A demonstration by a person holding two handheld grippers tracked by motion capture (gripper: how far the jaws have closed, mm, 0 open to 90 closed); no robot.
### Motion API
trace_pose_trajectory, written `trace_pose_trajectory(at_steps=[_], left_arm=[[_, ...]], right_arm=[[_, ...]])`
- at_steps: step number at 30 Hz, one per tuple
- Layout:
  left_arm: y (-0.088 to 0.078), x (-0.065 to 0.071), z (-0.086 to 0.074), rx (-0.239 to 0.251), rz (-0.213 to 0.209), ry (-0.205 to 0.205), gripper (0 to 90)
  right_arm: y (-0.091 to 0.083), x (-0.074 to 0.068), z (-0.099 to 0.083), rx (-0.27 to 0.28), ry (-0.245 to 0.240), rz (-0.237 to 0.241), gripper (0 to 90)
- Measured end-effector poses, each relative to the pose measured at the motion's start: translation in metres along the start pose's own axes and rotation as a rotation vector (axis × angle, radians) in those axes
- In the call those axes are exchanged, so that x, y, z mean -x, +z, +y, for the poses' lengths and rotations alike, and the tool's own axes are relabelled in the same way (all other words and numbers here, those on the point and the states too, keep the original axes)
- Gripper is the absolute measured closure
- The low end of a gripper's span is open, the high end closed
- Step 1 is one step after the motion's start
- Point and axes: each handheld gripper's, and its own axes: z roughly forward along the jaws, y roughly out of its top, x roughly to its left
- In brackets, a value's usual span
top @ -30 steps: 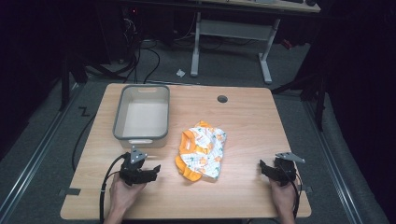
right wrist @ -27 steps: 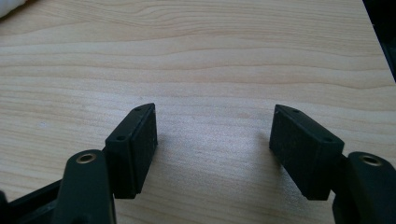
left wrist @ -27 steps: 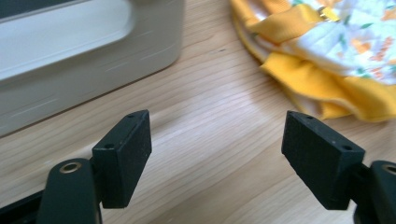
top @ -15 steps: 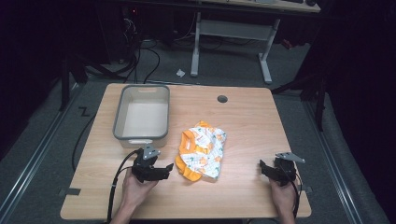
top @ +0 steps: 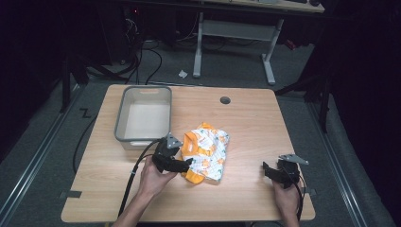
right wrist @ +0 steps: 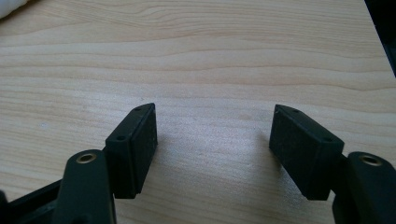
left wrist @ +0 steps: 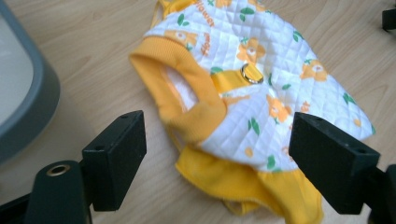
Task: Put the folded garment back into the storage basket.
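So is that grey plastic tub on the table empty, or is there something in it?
Empty: the grey plastic tub shows only its bare pale bottom. The yellow and white quilted garment lies outside it, on the wooden table.

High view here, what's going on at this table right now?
A person holds a two-jaw gripper in each hand at a light wooden table. The left gripper, jaws open, sits at the edge of a small quilted white-and-orange floral garment lying crumpled mid-table, with the jaws either side of its orange hem but not closed on it. The right gripper, also open, rests over bare wood near the right front. A grey rectangular plastic bin stands empty behind the left gripper.
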Motion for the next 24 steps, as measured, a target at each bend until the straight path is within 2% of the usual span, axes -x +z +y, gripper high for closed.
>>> trace_pose_trajectory(at_steps=[5, 6, 8, 13, 16, 17, 19, 24], left_arm=[[0.013, 0.002, 0.009, -0.029, 0.001, -0.005, 20.5], [0.018, 0.004, 0.013, -0.054, 0.022, -0.005, 20.5], [0.023, 0.004, 0.017, -0.07, 0.045, -0.004, 20.6], [0.035, 0.006, 0.028, -0.076, 0.058, 0.002, 20.5], [0.041, 0.006, 0.029, -0.077, 0.06, -0.005, 20.5], [0.048, 0.006, 0.029, -0.088, 0.065, -0.015, 20.5], [0.055, 0.006, 0.028, -0.107, 0.088, -0.016, 21.1], [0.068, 0.004, 0.027, -0.109, 0.069, -0.047, 23.8]], right_arm=[[0.0, 0.0, 0.0, -0.002, -0.001, -0.001, 32.8], [0.0, 0.0, 0.0, -0.004, 0.0, -0.001, 32.7], [0.0, 0.0, 0.0, -0.004, 0.0, -0.001, 32.7], [0.0, 0.0, 0.0, -0.004, -0.003, 0.002, 32.7], [0.0, 0.0, 0.0, -0.003, -0.003, 0.002, 32.7], [0.0, 0.0, 0.0, -0.003, -0.004, 0.002, 32.7], [0.0, 0.0, 0.0, -0.002, -0.003, 0.003, 32.7], [0.0, 0.0, 0.0, -0.003, -0.004, 0.005, 32.7]])
